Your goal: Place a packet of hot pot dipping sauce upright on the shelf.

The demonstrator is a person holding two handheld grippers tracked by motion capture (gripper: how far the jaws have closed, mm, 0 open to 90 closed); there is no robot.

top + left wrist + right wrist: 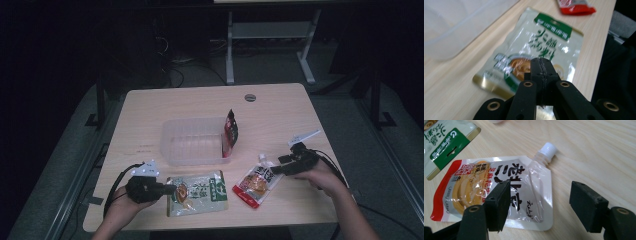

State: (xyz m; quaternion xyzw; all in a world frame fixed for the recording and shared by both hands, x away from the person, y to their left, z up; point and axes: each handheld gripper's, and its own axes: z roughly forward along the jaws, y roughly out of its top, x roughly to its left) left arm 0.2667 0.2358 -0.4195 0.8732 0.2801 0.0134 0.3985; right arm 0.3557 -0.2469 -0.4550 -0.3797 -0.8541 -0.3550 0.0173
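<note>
A green-and-white food packet (196, 192) (536, 47) lies flat near the table's front edge. My left gripper (171, 190) (541, 62) is shut, pads pressed together, its tip over the packet's left part; I see nothing between the pads. To the right lies a red-and-white spout pouch (256, 182) (486, 187) with a white cap (548, 148). My right gripper (280, 166) (542, 205) stands open just right of it. The pouch's clear corner lies between and below the jaws, and the pads are off it.
A clear plastic tub (170, 150) sits mid-table. A dark red packet (230, 131) stands upright at its right wall. A round grommet (250, 97) marks the far edge. Bare wood lies right of the pouch. Beyond the table stands a white desk frame (230, 50).
</note>
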